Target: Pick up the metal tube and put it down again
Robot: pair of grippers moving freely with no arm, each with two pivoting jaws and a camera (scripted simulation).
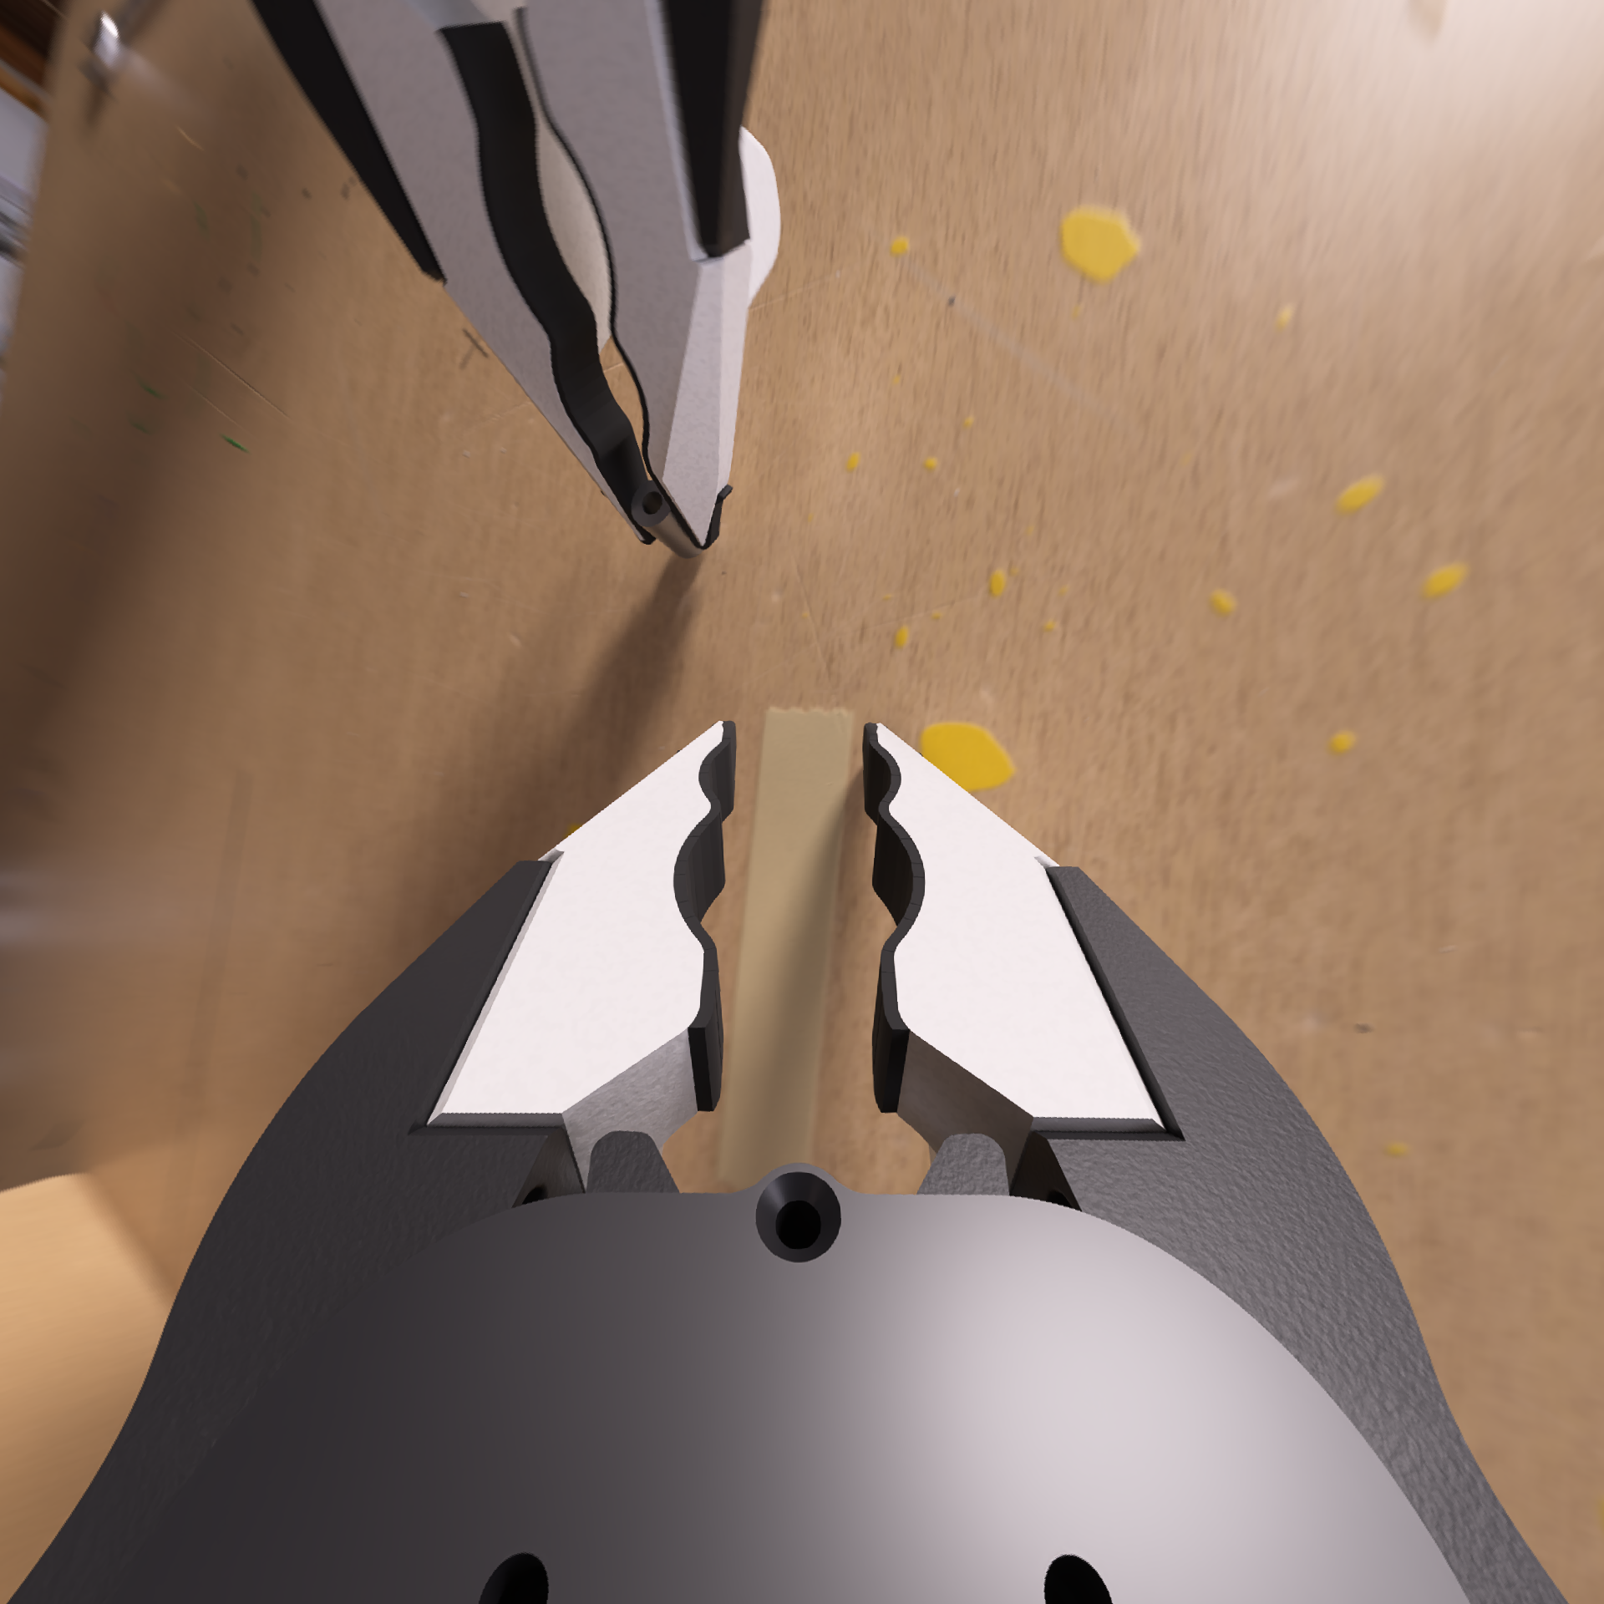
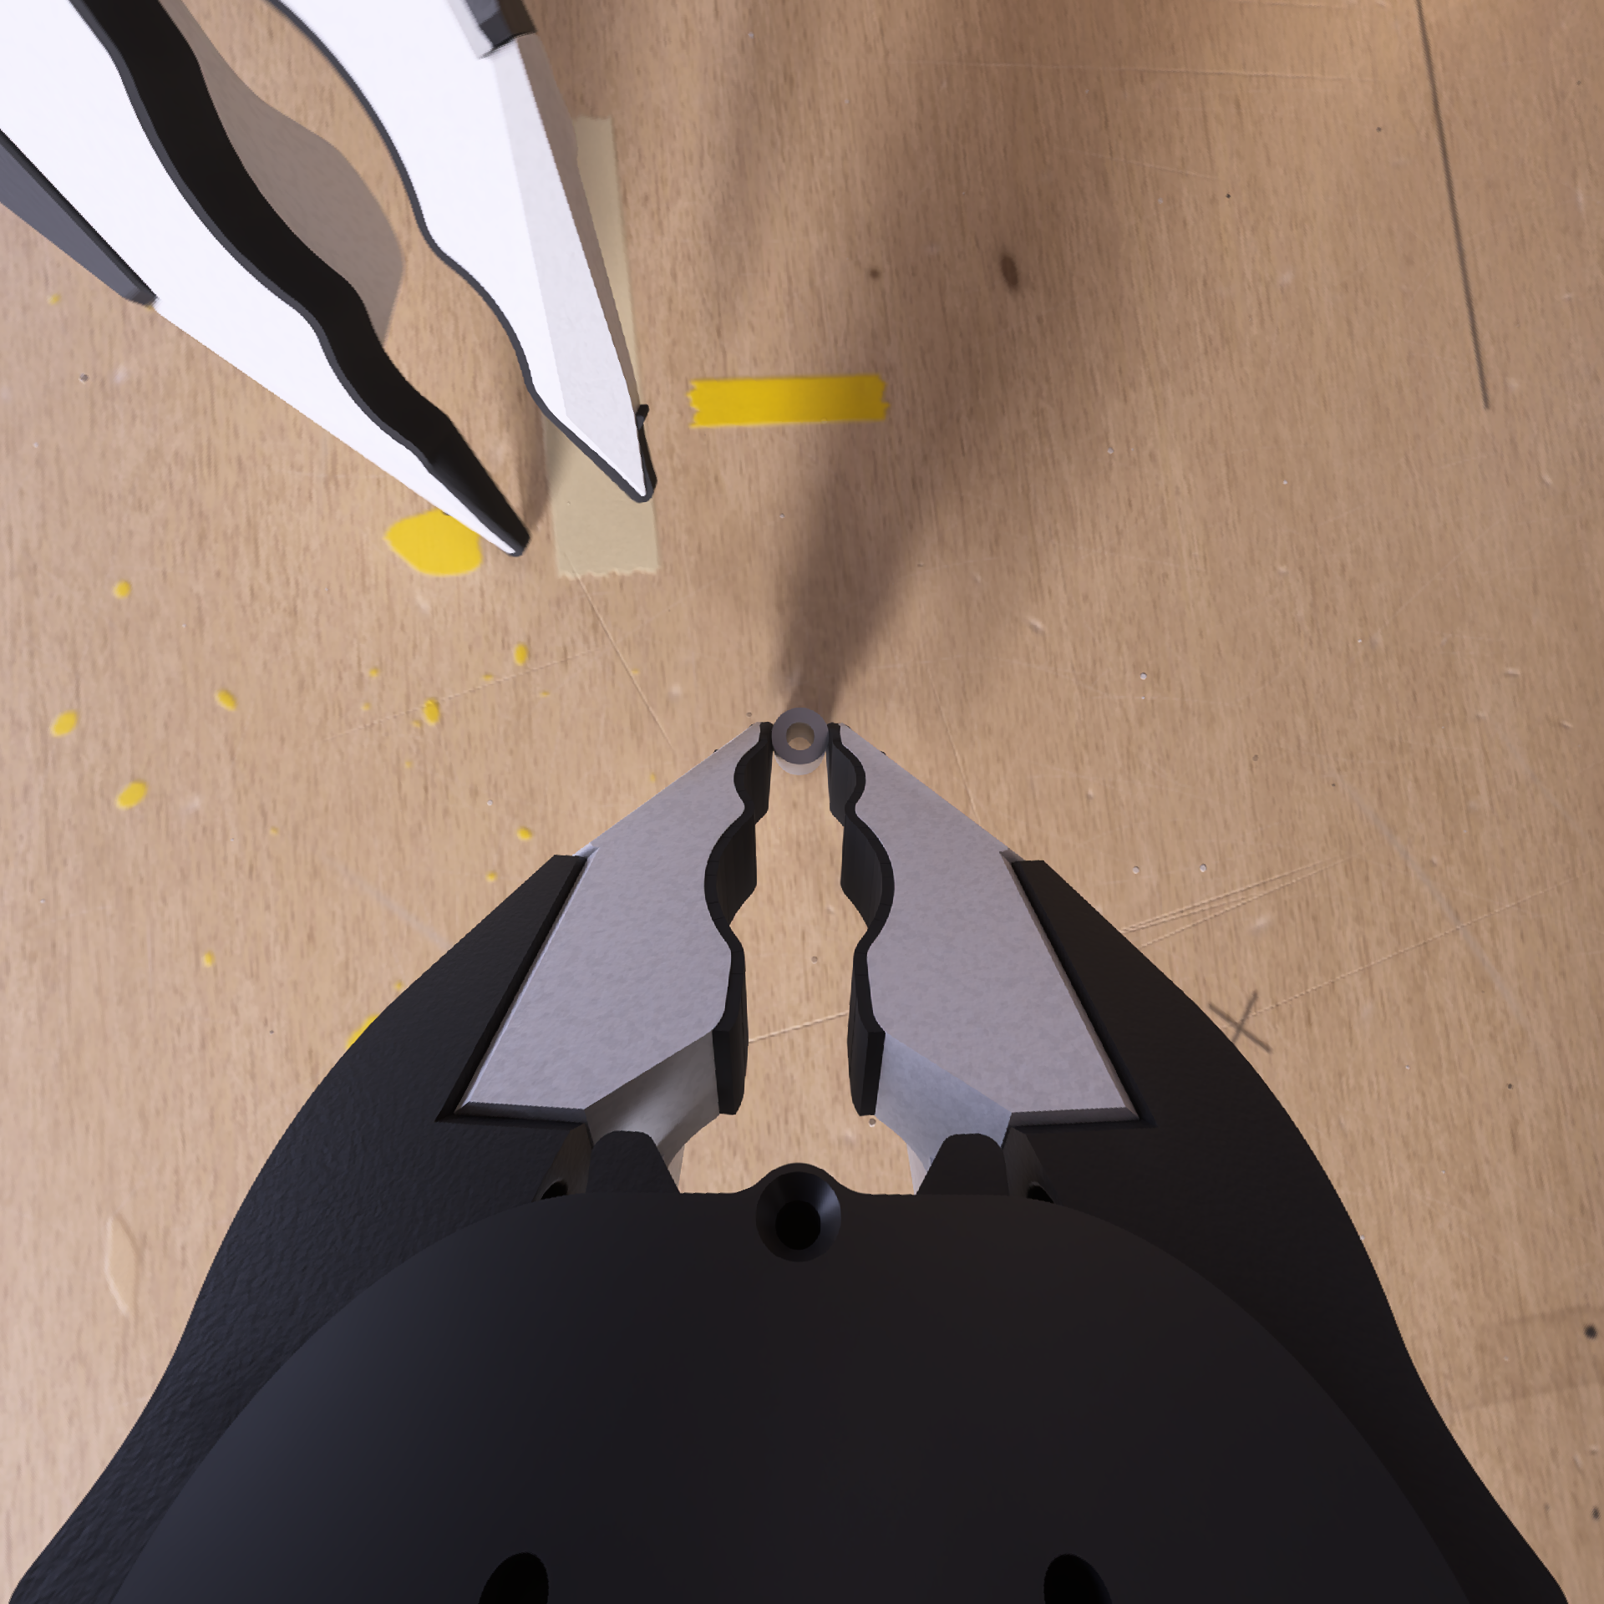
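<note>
Right gripper clamped on tube at fingertips (tube end-on to camera). Left gripper parted, empty, over beige tape on table.

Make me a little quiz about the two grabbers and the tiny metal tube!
1. True or false: the right gripper pinches the metal tube at the very tips of its fingers.
2. What lies on the wooden table between the left gripper's fingers: A) beige tape strip, B) the tube, C) a coin?
3. Fill in: the paint splashes on the table are ____.

Key: 1 true; 2 A, the beige tape strip; 3 yellow.
</note>
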